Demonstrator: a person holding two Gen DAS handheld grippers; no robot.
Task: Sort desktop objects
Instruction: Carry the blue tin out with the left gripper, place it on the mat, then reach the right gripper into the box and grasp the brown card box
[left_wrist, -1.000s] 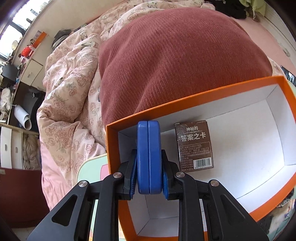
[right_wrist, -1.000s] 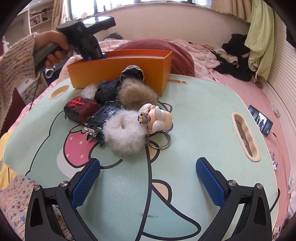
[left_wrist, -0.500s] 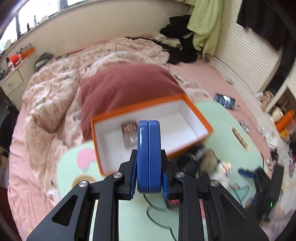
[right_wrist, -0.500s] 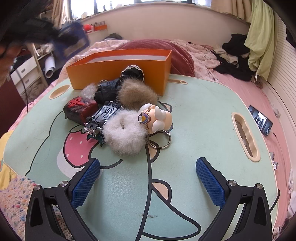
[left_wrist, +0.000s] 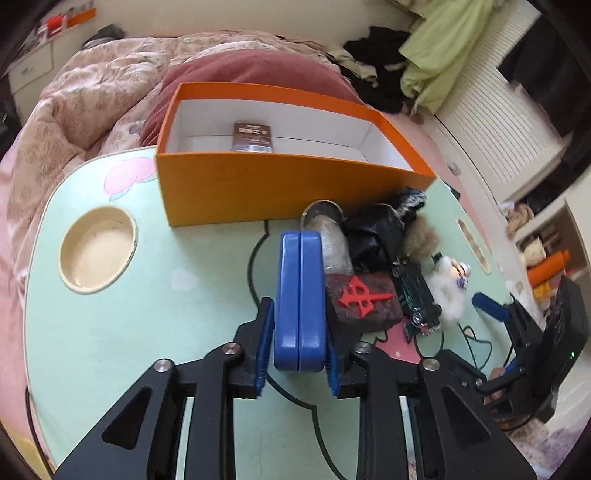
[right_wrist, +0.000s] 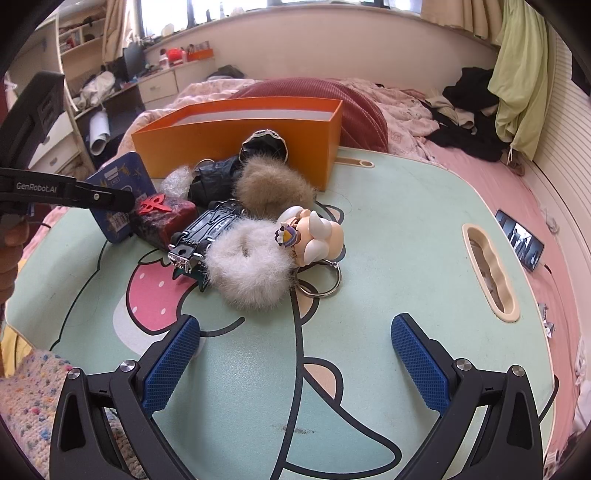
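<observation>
Blue tin loosening in the left gripper (left_wrist: 300, 341) beside the clutter pile

The left jaws have just been opening with the blue tin (left_wrist: 300, 299) upright between them — the pads seem barely off its sides, though the view is too tight to be sure. The tin stands on the table (left_wrist: 147, 314) against the red-marked block (left_wrist: 364, 301), short of the orange box (left_wrist: 258, 181). Released here it could topple into the pile. The right gripper (right_wrist: 295, 365) hovers spread wide, empty.
</observation>
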